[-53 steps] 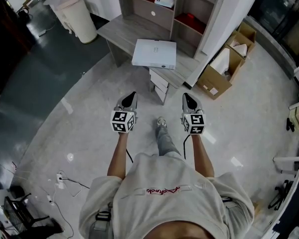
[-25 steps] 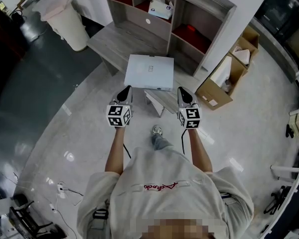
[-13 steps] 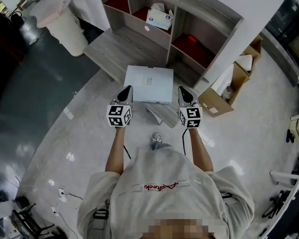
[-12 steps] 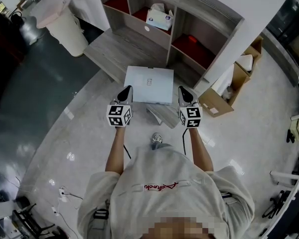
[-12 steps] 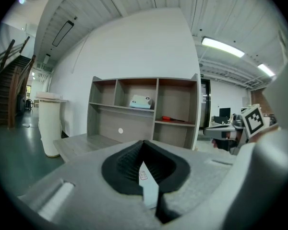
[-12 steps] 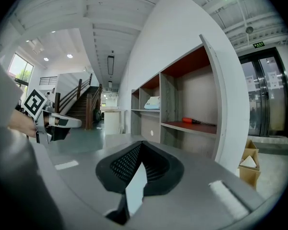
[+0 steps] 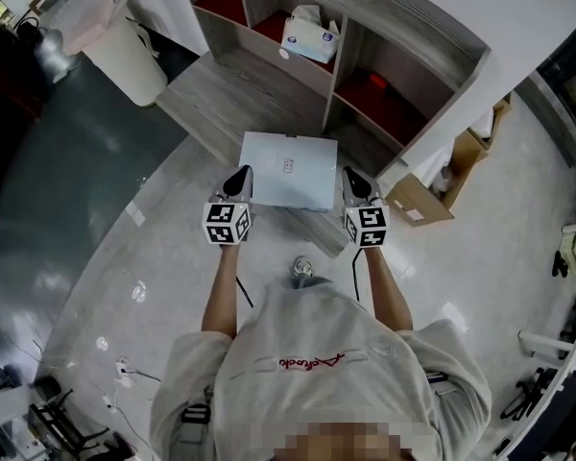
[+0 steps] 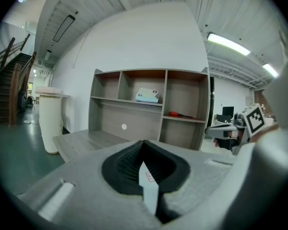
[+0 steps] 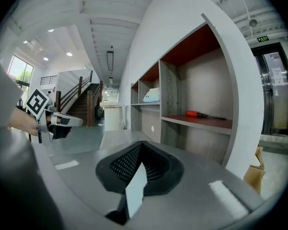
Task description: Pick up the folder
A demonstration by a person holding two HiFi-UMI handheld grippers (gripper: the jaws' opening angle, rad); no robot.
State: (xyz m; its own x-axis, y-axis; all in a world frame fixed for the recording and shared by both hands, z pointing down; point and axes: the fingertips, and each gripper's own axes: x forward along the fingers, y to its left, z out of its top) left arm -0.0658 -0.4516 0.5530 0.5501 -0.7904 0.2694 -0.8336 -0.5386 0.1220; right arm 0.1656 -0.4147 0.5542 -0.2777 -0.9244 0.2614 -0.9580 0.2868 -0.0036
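White folder (image 7: 288, 169) laid flat on grey counter (image 7: 221, 94), flanked by left claw (image 7: 239, 176) and right claw (image 7: 351, 179) (both held closed).

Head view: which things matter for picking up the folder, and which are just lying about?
Job: folder on the desk; left gripper and right gripper, both shut.
Lying about: tissue box, screwdriver, bin, cardboard box.
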